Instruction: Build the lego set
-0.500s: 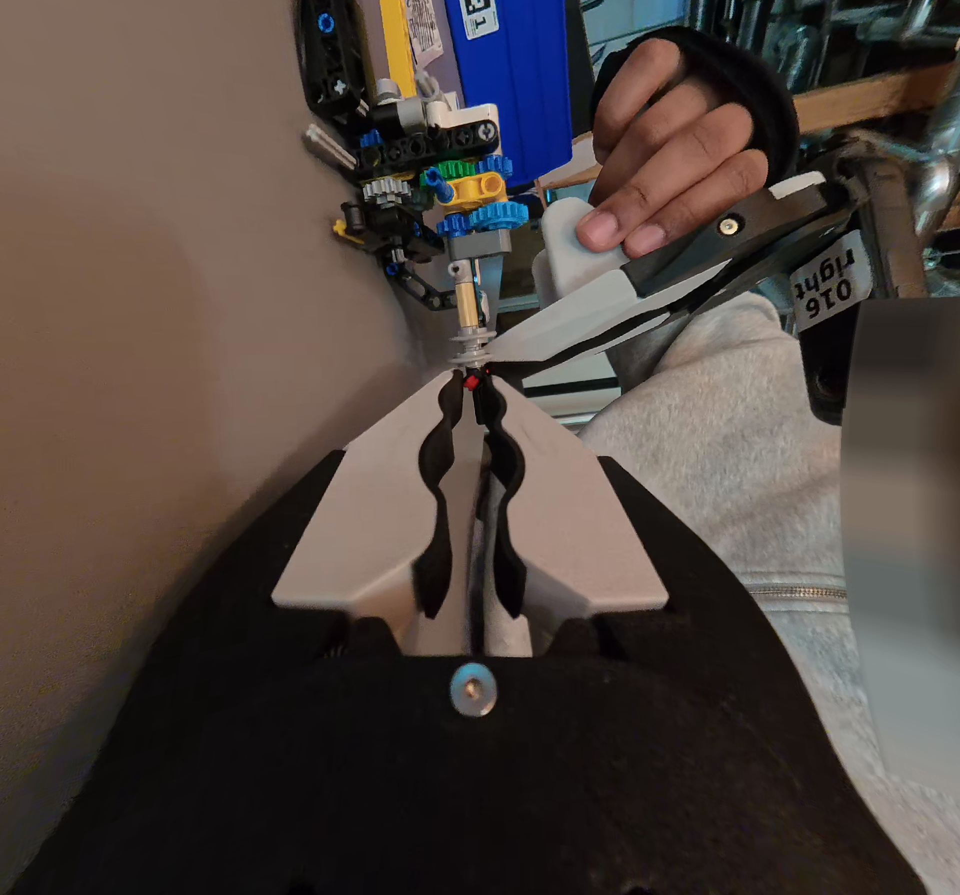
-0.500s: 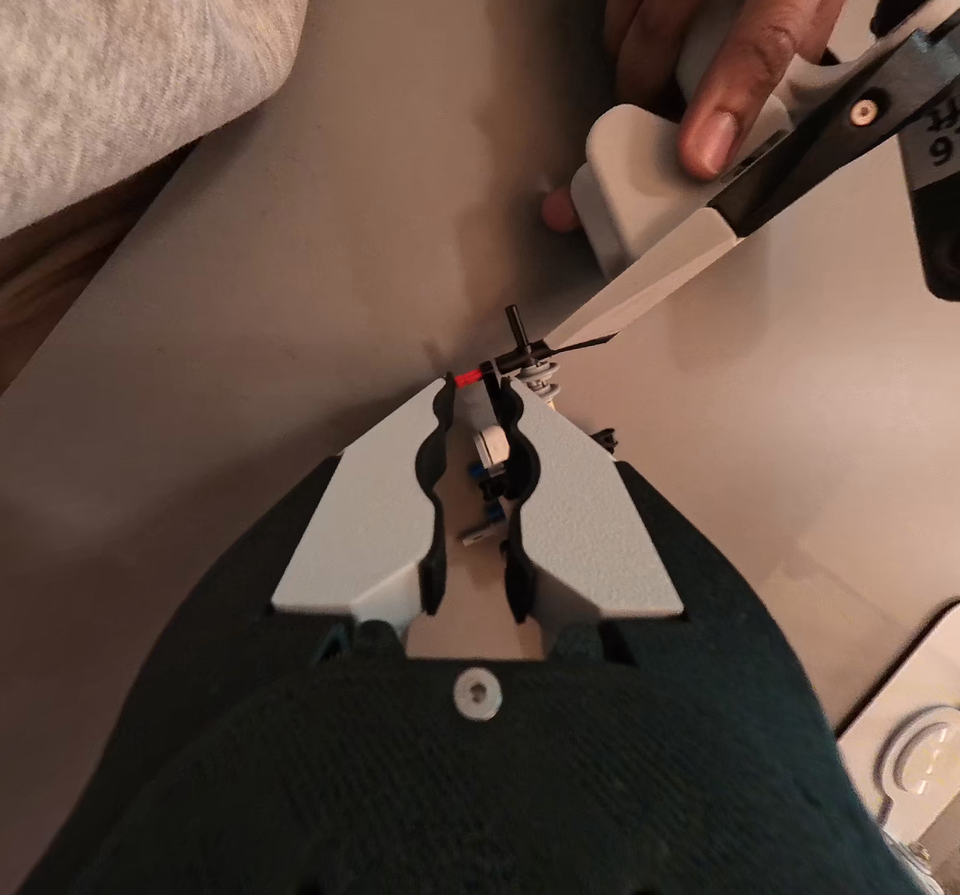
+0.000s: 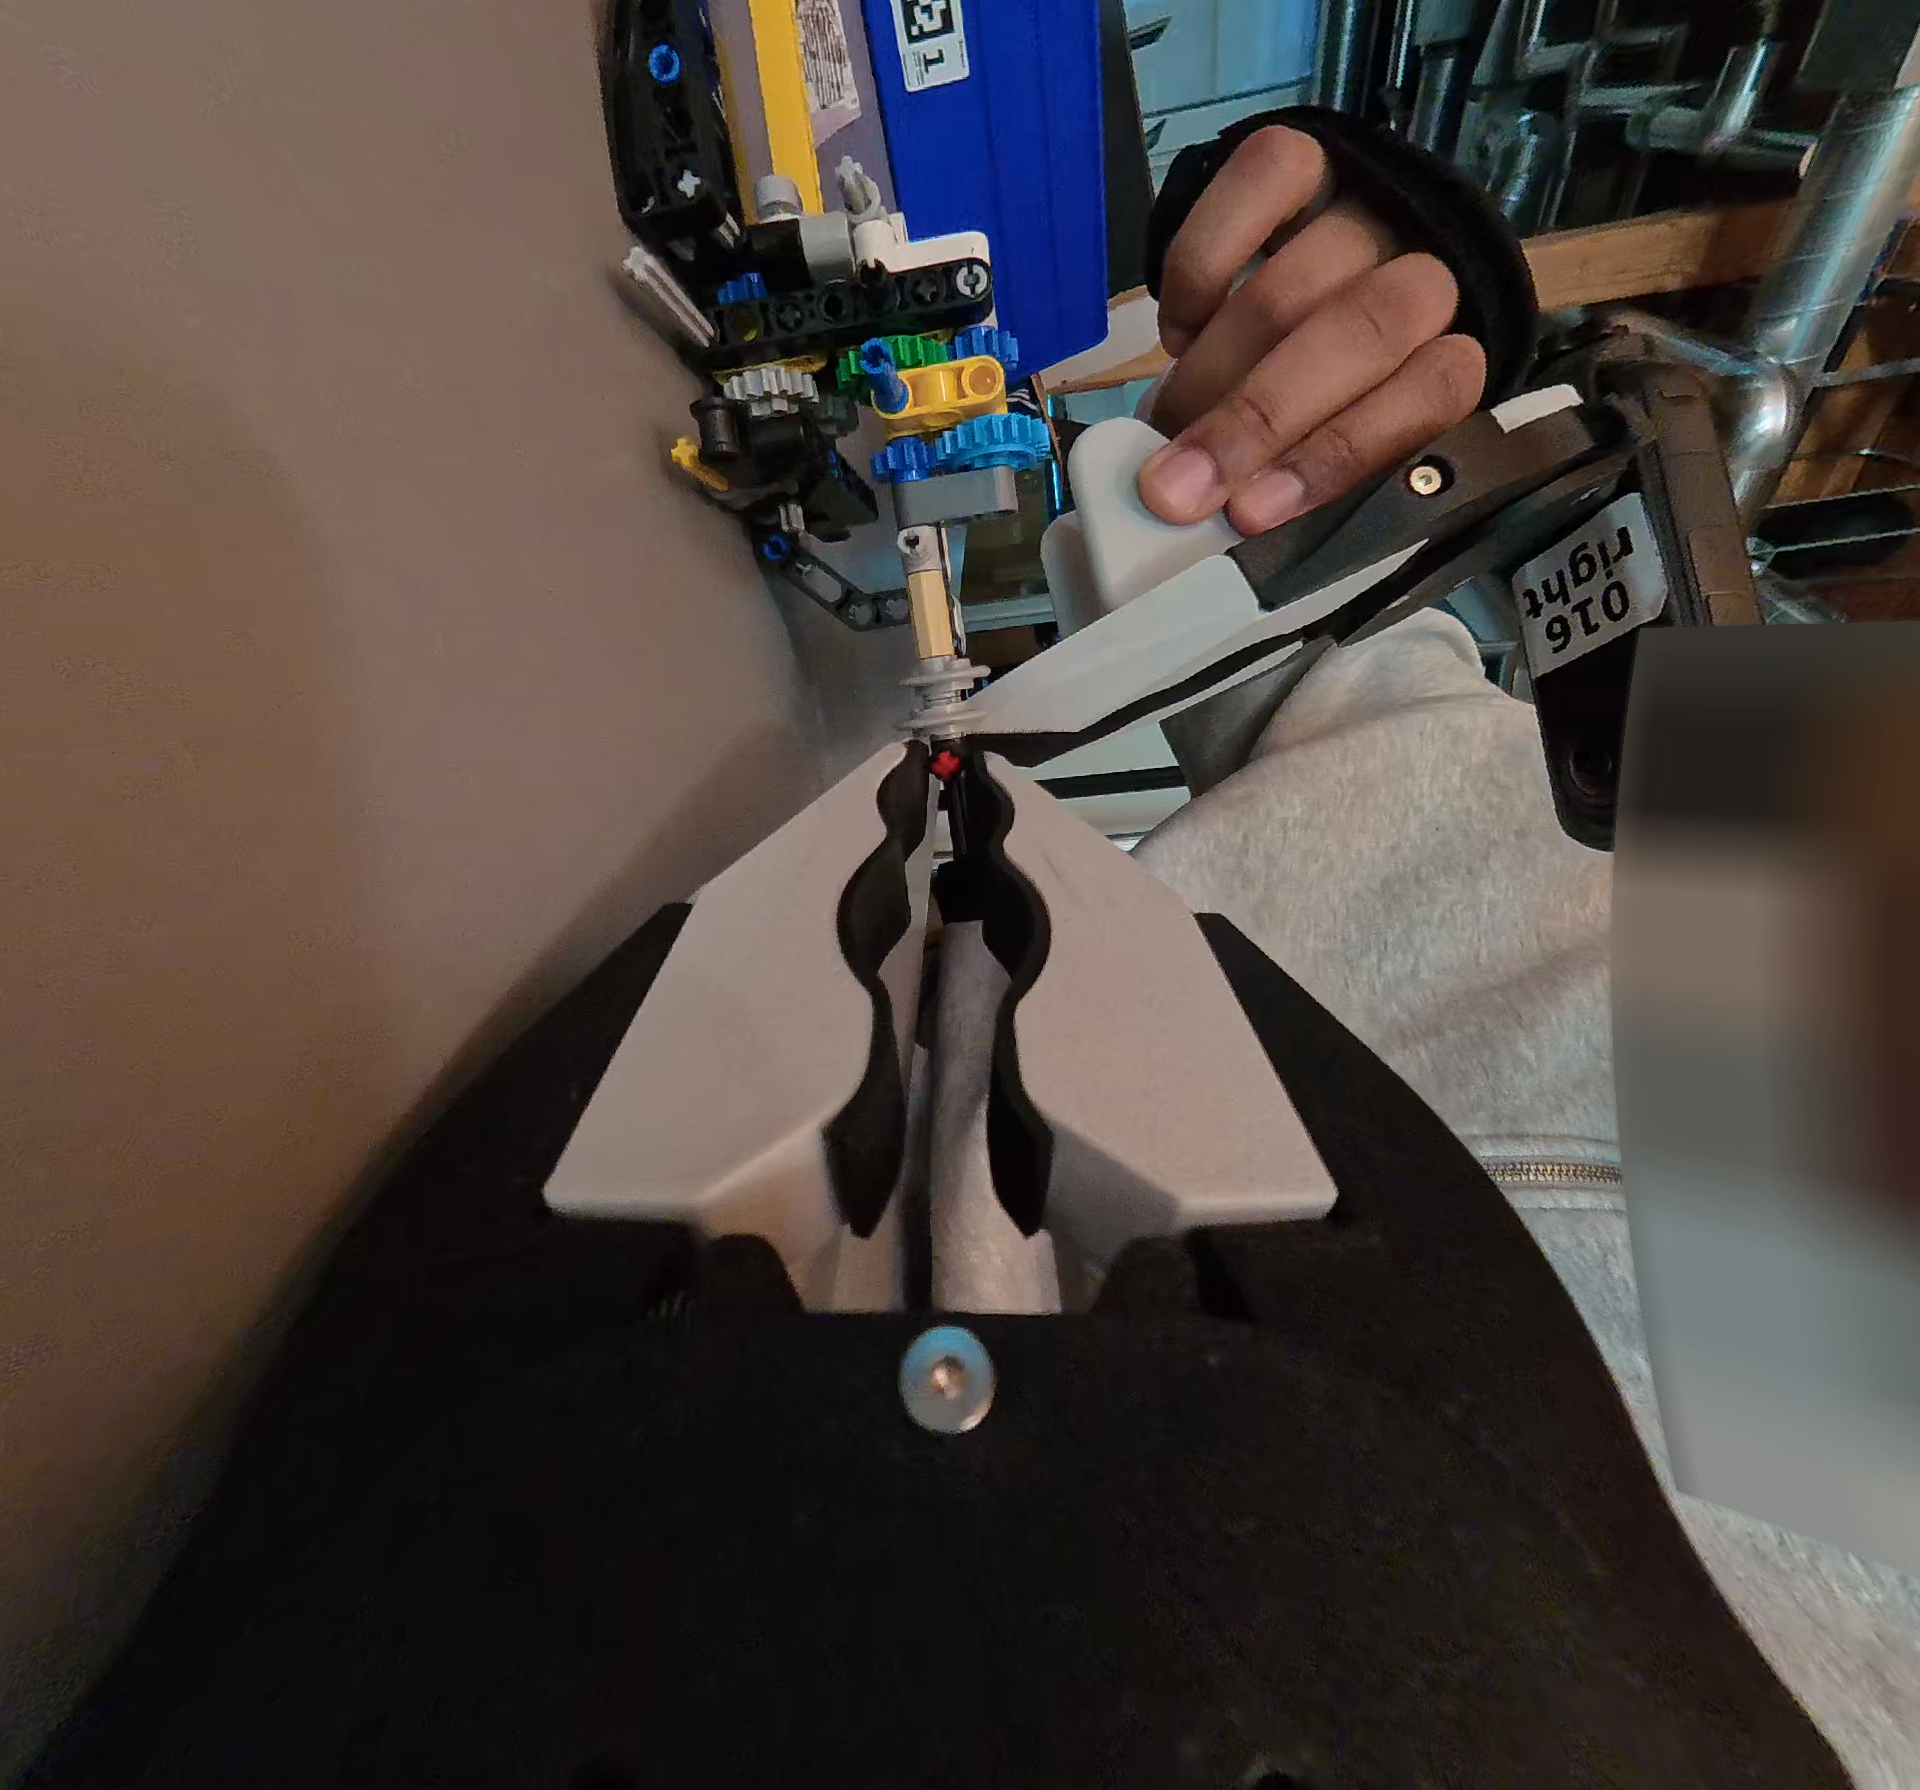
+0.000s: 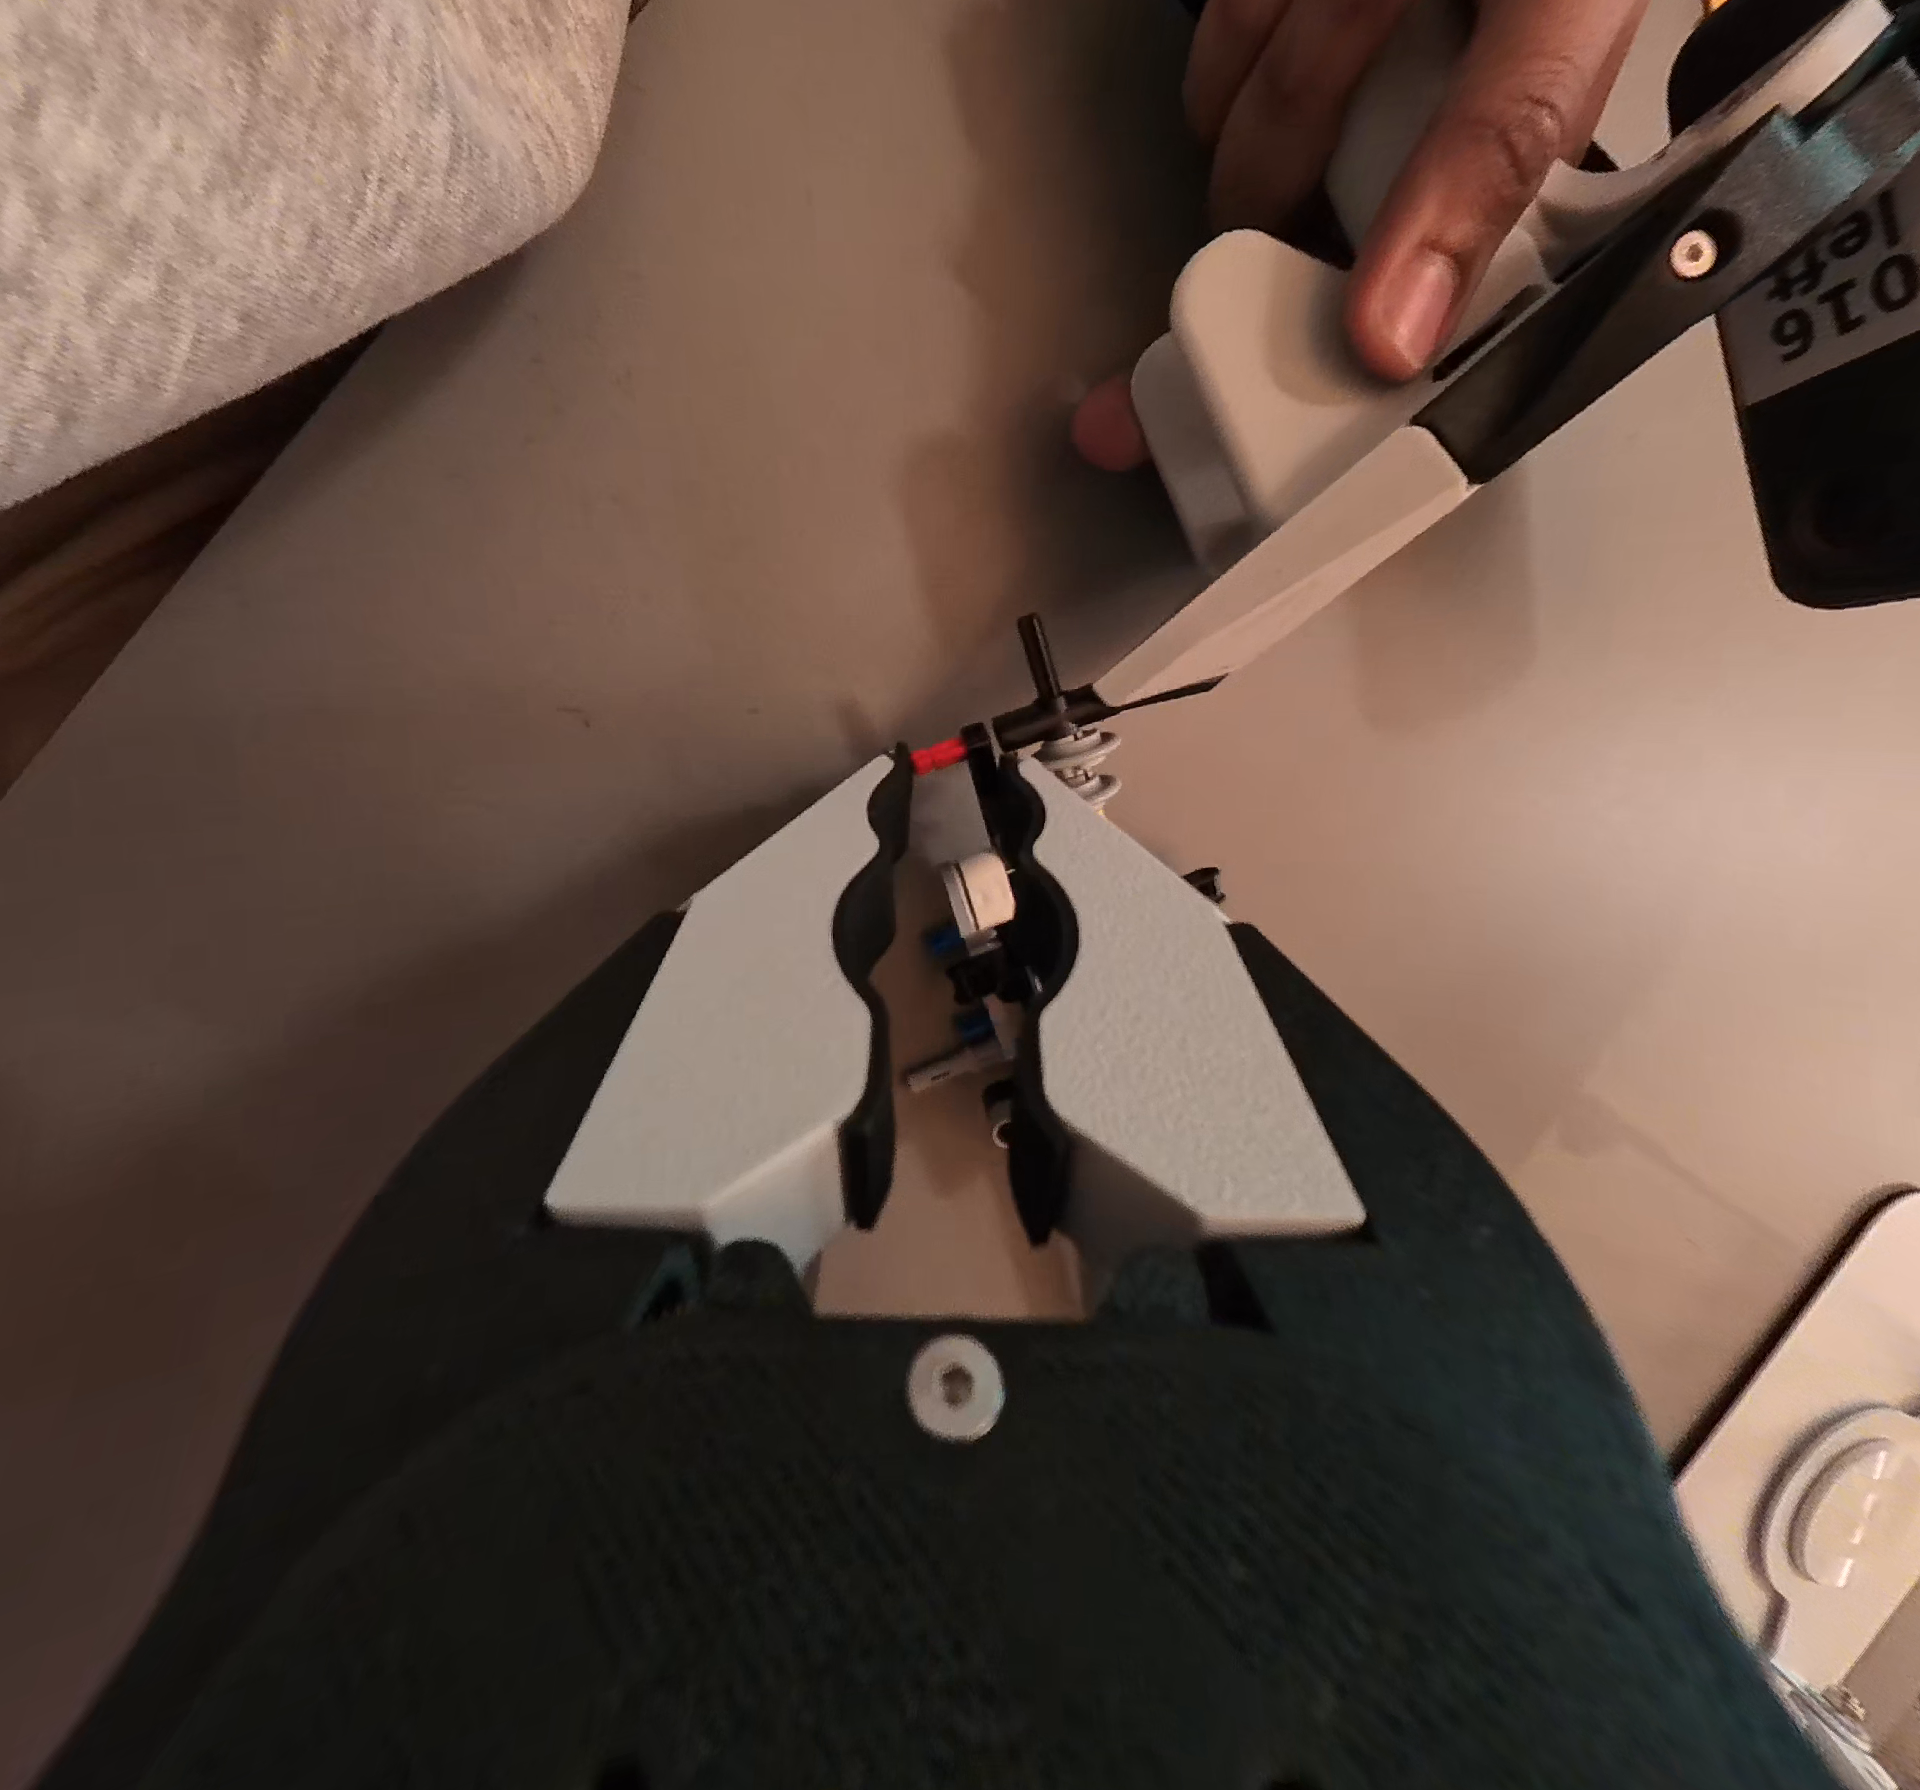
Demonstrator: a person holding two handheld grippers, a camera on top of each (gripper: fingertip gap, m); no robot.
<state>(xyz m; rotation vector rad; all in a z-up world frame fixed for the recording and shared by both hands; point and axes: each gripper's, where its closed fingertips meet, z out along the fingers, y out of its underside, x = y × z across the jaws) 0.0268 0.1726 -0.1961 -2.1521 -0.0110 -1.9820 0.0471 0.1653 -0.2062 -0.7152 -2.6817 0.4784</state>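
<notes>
The lego assembly (image 3: 883, 369) has black beams, blue, green and grey gears, a yellow connector and a tan axle with grey bushes (image 3: 940, 696). It sticks out forward from my left gripper (image 3: 943, 766), which is shut on a black axle piece with a red end at its near tip. My right gripper (image 4: 938, 758) is shut with the short red axle (image 4: 935, 756) and a black connector between its tips. The rest of the assembly (image 4: 977, 909) shows through the gap between its fingers. Each gripper's tips meet the other's at this joint: the right one (image 3: 1039, 701) in the left wrist view, the left one (image 4: 1132, 691) in the right wrist view.
A blue and yellow box (image 3: 977, 130) with a square marker tag stands behind the assembly on the tan table (image 4: 623, 545). A person's grey sweater (image 3: 1351, 961) is close on the right. A white device (image 4: 1829, 1428) lies at the table's near right. Metal racks stand behind.
Both grips on the assembly are unchanged. The other gripper and the hand holding it have shifted very slightly in each view.
</notes>
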